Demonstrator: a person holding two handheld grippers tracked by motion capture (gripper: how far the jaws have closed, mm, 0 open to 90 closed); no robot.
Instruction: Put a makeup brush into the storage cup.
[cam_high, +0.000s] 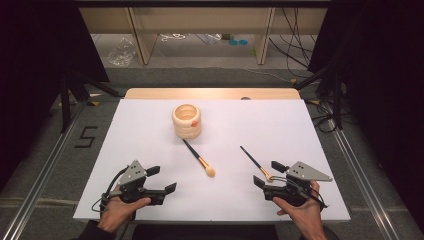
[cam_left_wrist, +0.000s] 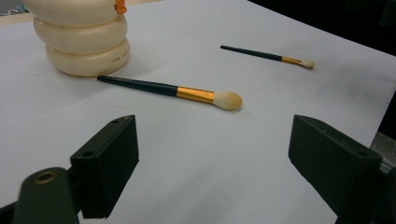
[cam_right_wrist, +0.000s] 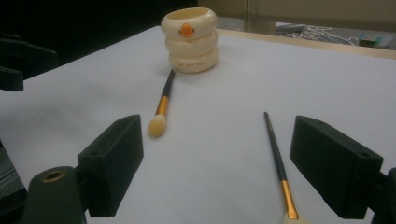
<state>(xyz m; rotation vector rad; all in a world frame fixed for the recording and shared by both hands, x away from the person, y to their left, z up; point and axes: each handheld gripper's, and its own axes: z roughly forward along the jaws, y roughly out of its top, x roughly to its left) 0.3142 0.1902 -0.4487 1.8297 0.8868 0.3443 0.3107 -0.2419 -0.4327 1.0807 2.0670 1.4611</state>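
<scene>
The work surface is a white table (cam_high: 150, 200) carrying a cream ring-shaped holder (cam_high: 187, 121) with a small orange beak on its side; all positions below are given relative to this holder.

The thick brush (cam_high: 198, 158) lies flat just in front of the holder, its dark handle end close to the holder's base and its pale rounded bristle head pointing away toward the person. The thin brush (cam_high: 255, 162) lies flat farther off, in front of the holder and to its right, well apart from the thick brush, with its small bristle tip nearest the right gripper (cam_high: 265, 174).

The left gripper (cam_high: 162, 179) rests in front of the holder and to its left, well apart from both brushes. Its jaws are spread wide with nothing between them. The right gripper's jaws are likewise spread wide and hold nothing; the thin brush's gold ferrule lies between them, in the right gripper view, untouched.

Handling judgement: both brushes appear light, with stiff, slim handles that may roll or slip on the smooth surface. The bristles are soft and will deform under pressure. Take hold on the handle at or just behind the gold ferrule. The holder looks hard and stable, but light enough to tip if knocked.
</scene>
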